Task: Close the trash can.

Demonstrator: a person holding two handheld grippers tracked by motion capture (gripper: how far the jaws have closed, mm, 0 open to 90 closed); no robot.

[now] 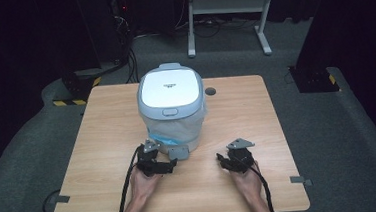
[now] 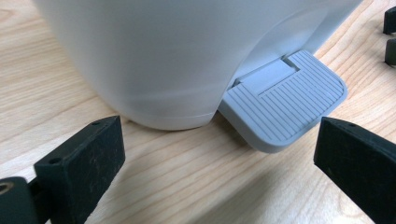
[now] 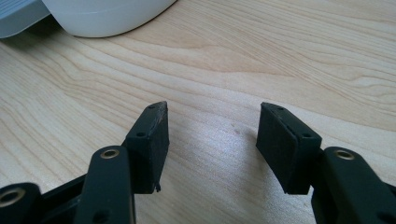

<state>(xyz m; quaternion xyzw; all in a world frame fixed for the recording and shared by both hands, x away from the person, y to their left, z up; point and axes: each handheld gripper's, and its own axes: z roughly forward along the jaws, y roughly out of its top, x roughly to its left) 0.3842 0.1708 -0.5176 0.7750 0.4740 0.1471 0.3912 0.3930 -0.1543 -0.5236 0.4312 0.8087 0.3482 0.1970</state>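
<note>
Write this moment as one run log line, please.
left tongs: open, before pedal | right tongs: open, over table | bin: lid shut

The bin [image 1: 172, 107] stands on your tabletop [image 1: 103, 142] at twelve o'clock, its pedal [image 1: 178, 153] at its base at six. Your left claw [image 1: 172, 165] lies just at seven of the pedal; your right claw [image 1: 222, 161] sits well apart at three.
</note>
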